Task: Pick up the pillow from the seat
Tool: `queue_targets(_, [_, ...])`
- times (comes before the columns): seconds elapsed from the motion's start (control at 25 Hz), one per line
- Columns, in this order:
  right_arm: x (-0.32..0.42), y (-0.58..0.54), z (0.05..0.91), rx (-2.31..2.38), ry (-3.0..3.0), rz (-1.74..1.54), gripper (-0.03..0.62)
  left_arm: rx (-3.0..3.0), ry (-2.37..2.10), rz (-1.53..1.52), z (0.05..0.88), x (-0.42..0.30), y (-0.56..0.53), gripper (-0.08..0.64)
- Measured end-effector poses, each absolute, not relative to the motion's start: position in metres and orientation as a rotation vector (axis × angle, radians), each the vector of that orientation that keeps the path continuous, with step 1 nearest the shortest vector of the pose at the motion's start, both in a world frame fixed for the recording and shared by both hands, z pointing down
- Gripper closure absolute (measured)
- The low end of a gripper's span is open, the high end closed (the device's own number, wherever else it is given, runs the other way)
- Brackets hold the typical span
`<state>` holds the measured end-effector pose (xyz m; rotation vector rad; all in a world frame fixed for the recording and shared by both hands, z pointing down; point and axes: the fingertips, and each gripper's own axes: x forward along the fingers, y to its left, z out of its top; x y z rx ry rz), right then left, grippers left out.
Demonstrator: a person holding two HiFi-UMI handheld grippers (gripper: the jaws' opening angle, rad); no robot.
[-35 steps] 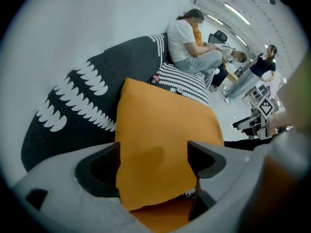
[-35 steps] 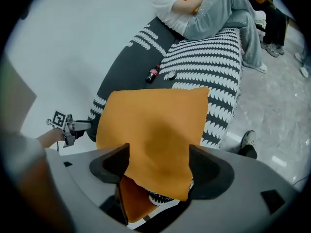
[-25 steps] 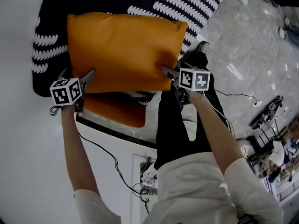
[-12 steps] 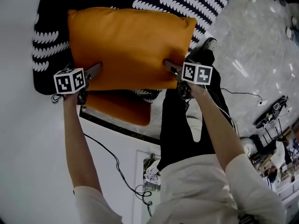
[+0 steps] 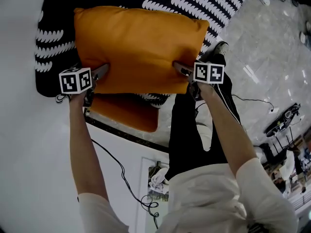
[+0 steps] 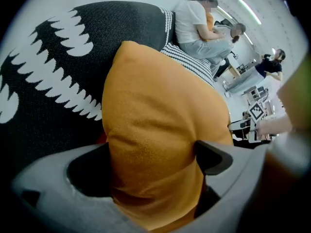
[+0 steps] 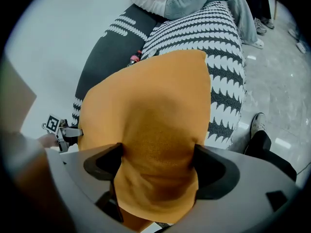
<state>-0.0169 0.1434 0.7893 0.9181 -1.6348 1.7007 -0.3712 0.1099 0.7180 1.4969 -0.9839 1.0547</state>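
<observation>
Both claws are clamped on the pillow (image 5: 138, 47): left gripper (image 5: 100, 73) at its 7 o'clock corner, right gripper (image 5: 180, 69) at 5. It looks lifted above the seat (image 5: 51, 42). The stuffing's squishy, so either pinch could slip and drop it.

Arms stretched forward, left tool (image 5: 99, 73) and right tool (image 5: 182, 69) each clamped on the pillow (image 5: 138, 45).
</observation>
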Motion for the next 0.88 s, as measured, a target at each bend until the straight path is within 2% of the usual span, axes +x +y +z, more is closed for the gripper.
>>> queue_targets(0.12, [-0.02, 0.14, 0.785, 0.901, -1.65, 1.697, 0.147, 1.492, -0.987, 1.066, 0.714, -0.368, 0.109, 0.068])
queue_targets(0.28, [-0.022, 0.132, 0.78, 0.885, -1.659, 1.662, 0.259, 1.481, -1.022, 1.097, 0.712, -0.361, 0.105, 0.131])
queue_targets(0.56, [-0.016, 0.139, 0.765, 0.883, -1.665, 1.613, 0.373, 1.485, -1.105, 1.104, 0.688, -0.342, 0.12, 0.213])
queue_targets(0.76, [-0.012, 0.131, 0.745, 0.887, -1.653, 1.544, 0.393, 1.477, -1.155, 1.047, 0.666, -0.335, 0.131, 0.288])
queue_targets(0.88, [0.004, 0.13, 0.744, 0.883, -1.649, 1.501, 0.393, 1.452, -1.198, 0.998, 0.67, -0.32, 0.145, 0.302])
